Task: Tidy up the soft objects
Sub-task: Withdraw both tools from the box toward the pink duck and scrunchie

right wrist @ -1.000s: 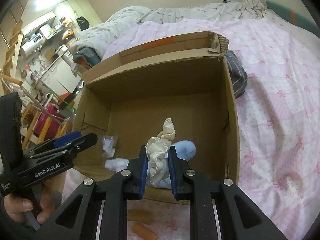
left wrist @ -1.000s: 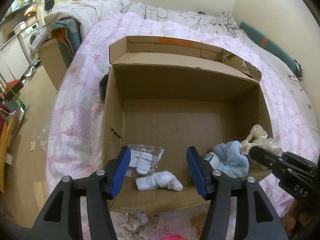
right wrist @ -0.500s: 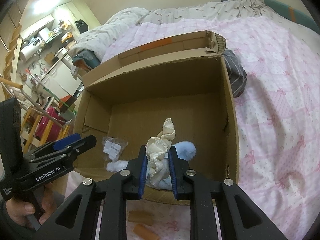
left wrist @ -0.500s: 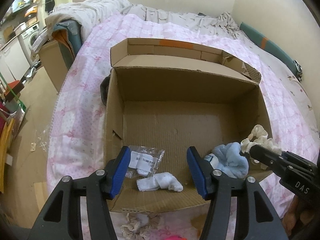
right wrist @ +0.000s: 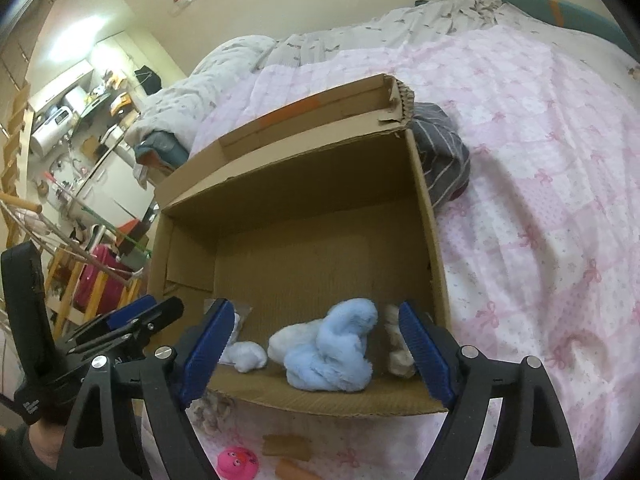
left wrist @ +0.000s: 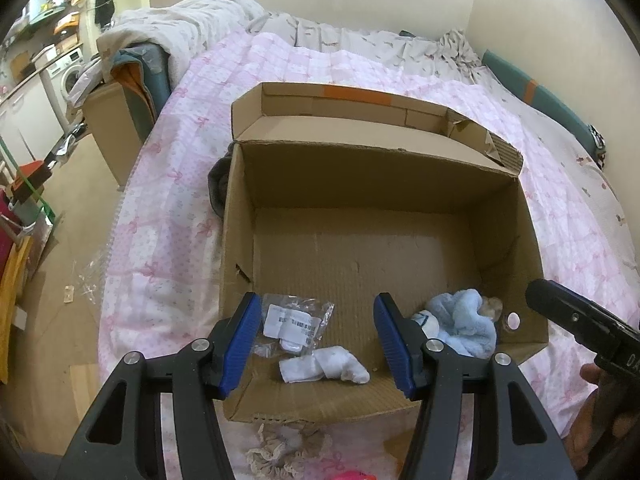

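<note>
Both grippers, left (left wrist: 318, 336) and right (right wrist: 316, 354), gape wide, empty, over the box (right wrist: 434, 240) near edge; next, fetch the lace scrunchie (left wrist: 280, 454).

One cardboard box (left wrist: 236, 240) sits on one bed (left wrist: 168, 184), holding four soft things: one blue plush (right wrist: 336, 352), one white sock (left wrist: 324, 370), one bagged packet (left wrist: 296, 320) and one cream scrunchie (right wrist: 396, 344). Outside at 6 o'clock lie one lace scrunchie (left wrist: 276, 456) and one pink toy (right wrist: 238, 462).
</note>
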A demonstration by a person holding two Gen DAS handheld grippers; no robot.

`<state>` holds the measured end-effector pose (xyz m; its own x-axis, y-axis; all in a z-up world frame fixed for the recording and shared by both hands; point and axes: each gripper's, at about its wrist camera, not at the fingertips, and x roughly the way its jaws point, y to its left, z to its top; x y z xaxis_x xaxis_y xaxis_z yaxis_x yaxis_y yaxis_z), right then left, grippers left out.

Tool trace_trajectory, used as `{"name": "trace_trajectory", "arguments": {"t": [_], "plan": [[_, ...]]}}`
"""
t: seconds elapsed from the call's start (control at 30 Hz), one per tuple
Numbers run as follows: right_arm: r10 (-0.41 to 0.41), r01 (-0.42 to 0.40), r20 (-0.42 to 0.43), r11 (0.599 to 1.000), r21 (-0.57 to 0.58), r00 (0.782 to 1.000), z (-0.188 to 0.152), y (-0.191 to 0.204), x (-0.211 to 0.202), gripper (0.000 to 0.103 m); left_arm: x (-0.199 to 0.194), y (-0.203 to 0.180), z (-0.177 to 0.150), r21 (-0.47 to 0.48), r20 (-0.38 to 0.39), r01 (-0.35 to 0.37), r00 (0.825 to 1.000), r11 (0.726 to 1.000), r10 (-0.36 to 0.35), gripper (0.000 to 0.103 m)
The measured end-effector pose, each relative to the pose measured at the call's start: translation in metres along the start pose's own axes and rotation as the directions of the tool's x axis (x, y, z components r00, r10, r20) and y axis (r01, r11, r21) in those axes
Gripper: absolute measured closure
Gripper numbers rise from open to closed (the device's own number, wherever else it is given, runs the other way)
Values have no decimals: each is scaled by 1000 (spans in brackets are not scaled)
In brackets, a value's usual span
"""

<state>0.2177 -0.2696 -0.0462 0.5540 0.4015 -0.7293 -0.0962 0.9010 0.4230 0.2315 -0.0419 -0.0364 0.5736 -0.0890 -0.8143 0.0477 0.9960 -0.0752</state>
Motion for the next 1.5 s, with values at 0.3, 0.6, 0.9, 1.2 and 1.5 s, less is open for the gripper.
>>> {"name": "trace_trajectory", "arguments": {"t": [0.3,0.6,0.9,1.2,1.5], "plan": [[-37,39,43,998,-56,998,-7,9,-16,5,-26,12,-3,-20,35,-21,999,1000,22,40],[-74,84,115,992,-89,991,-29,20,-47,5,-56,32,-26,-55,75,-76,994,996,80,33],[-71,75,71,996,-52,995,-53,18,-61,5,-62,54,-52,-88,35,-37,999,995,40,32],[-106,106,-24,994,4,994,-67,12,-42,5,-21,62,-74,-119,-177,-13,984,993,-9,32],[-92,94,-117,996,10,989,-73,14,-19,5,47,35,-91,-53,-376,37,925,998,-54,32]]}}
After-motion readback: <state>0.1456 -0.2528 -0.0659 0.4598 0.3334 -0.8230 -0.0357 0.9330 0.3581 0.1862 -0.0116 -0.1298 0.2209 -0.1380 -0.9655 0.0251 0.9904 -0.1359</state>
